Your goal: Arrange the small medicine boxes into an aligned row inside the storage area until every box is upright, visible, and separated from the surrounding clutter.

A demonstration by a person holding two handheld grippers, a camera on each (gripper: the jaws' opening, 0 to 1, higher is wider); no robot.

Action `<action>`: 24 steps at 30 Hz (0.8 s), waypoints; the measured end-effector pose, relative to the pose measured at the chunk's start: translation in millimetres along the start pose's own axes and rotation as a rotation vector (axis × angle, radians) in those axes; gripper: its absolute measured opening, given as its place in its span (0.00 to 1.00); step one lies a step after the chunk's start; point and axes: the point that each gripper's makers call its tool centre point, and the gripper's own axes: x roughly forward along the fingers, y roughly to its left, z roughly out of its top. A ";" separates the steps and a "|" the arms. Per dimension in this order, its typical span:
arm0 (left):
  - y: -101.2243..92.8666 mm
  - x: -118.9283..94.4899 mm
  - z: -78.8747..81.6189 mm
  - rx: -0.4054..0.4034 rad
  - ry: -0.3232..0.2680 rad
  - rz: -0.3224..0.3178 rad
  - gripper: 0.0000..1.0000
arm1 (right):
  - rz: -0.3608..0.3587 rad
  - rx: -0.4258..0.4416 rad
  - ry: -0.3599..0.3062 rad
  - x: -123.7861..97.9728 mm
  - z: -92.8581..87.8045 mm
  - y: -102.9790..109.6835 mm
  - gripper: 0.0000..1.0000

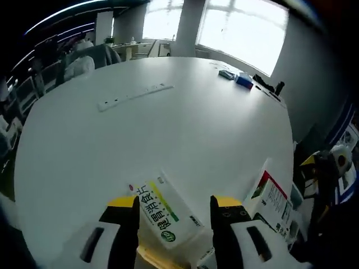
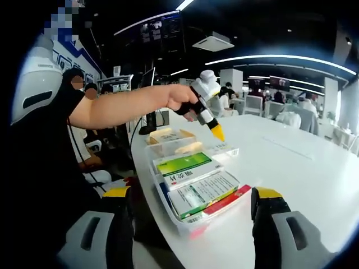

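Inside the clear storage bin [image 2: 185,216] at the white table's [image 1: 168,129] near edge, medicine boxes lie flat and stacked, the green-topped box [image 2: 185,166] uppermost; none stands upright, so the row looks barely begun. Just beyond the bin, the left gripper [image 1: 175,216] holds open jaws around a yellow-striped box [image 1: 162,216] without clamping it. Before the bin, the right gripper [image 2: 193,204] gapes wide, empty.
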 end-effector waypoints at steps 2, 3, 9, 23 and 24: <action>4.1 4.1 3.9 -0.011 0.014 0.000 0.52 | 0.010 -0.002 -0.003 0.2 0.5 1.9 0.84; 5.6 5.9 4.7 -0.023 0.014 -0.003 0.52 | 0.014 0.004 -0.006 0.5 1.0 2.8 0.84; 10.0 16.1 4.2 -0.164 0.007 -0.006 0.66 | 0.042 0.000 0.009 2.4 -2.0 10.8 0.82; 24.3 38.3 -15.7 -0.229 0.088 0.075 0.63 | 0.124 -0.001 0.014 1.2 -15.7 31.0 0.72; 26.3 40.4 -16.8 -0.231 0.097 0.087 0.63 | 0.128 -0.004 0.019 1.0 -17.2 32.8 0.71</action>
